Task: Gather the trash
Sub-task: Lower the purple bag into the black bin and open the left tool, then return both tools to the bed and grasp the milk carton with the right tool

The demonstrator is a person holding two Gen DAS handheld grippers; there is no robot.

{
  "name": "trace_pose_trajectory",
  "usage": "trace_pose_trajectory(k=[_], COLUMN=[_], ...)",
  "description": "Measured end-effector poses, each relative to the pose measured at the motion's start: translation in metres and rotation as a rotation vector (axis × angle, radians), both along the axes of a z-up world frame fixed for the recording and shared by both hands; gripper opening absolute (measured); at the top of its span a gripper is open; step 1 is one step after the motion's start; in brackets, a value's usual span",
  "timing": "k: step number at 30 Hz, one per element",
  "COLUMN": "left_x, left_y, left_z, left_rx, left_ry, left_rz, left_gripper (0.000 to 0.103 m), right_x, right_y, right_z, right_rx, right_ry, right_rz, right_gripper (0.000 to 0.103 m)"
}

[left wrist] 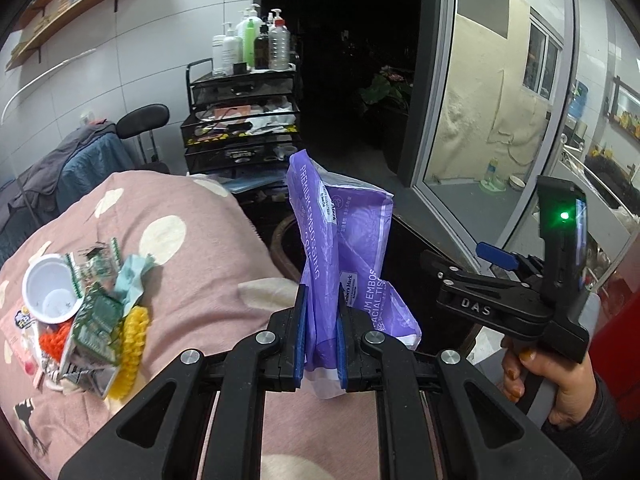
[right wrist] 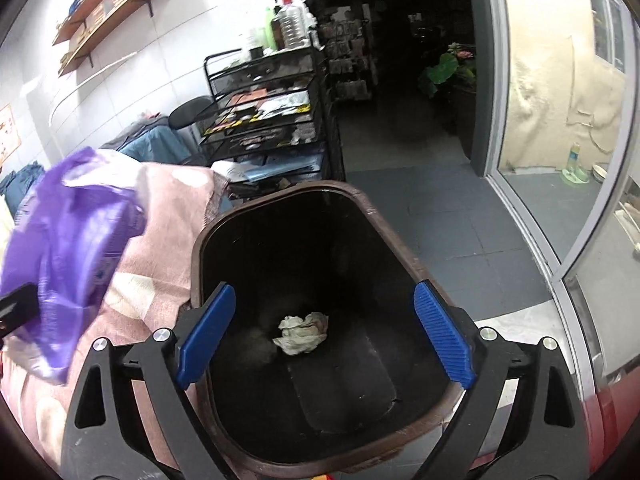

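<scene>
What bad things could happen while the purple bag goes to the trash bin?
1. The left hand-held gripper pinches only the lower part of the floppy purple tissue wrapper, so it might slip free or catch the brown bin's rim and land on the floor.
2. The trash pile with the white cup sits loosely on the pink blanket; a nudge could scatter it.

Pink polka-dot blanket (left wrist: 192, 280) covers bed. White plastic cup (left wrist: 52, 294) on it; touching cup: green wrappers (left wrist: 98, 312), teal paper scrap (left wrist: 134, 274), yellow knit piece (left wrist: 134, 344), orange knit piece (left wrist: 52, 338).
</scene>
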State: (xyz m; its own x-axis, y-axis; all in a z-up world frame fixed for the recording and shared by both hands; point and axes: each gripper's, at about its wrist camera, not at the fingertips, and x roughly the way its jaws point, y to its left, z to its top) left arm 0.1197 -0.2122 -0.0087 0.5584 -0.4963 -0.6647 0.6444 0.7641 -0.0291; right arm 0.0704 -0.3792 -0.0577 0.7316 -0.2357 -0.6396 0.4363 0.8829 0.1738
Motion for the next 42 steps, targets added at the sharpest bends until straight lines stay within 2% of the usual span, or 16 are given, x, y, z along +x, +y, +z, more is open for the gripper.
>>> trace_pose_trajectory(k=[12,25,26,28,30,31,35,38,42], left_x=[0.023,0.035,0.036,0.036,0.035,0.033,0.026,0.022,0.017], left_y=[-0.052,-0.088,-0.089,-0.092,-0.093,-0.093,-0.092,-0.089,-0.085], left_z=[-0.019,-0.041,-0.041,-0.043,-0.043,-0.043,-0.038,-0.032,-0.027], left_rx=[0.077,0.179,0.184,0.197,0.205,0.207,0.227,0.213,0.226], left_ry=[0.062,0.08,0.079,0.077,0.062,0.045,-0.001,-0.031,-0.073], left_rz=[-0.047,-0.069,-0.071,-0.072,-0.068,-0.067,-0.066,-0.064,-0.048], left_gripper=[0.012,0.014,0.018,0.036,0.075,0.081,0.09,0.096,0.098], right_x=[-0.024,-0.037,-0.037,-0.038,-0.039,-0.04,-0.04,-0.042,-0.041], right_y=[-0.026,-0.041,-0.04,-0.04,-0.041,-0.042,-0.043,-0.045,-0.045], right_z=[-0.002,-0.003,-0.003,-0.004,-0.003,-0.003,-0.002,-0.002,-0.001], right_rx=[-0.003,-0.002,-0.004,-0.006,-0.006,-0.006,-0.008,-0.006,-0.006], right_ry=[0.018,0.032,0.034,0.039,0.04,0.038,0.036,0.034,0.036], right_rz=[-0.097,-0.14,-0.142,-0.147,-0.154,-0.156,-0.167,-0.175,-0.187], right_gripper=[0.09,0.09,0.09,0.091,0.093,0.094,0.095,0.095,0.096])
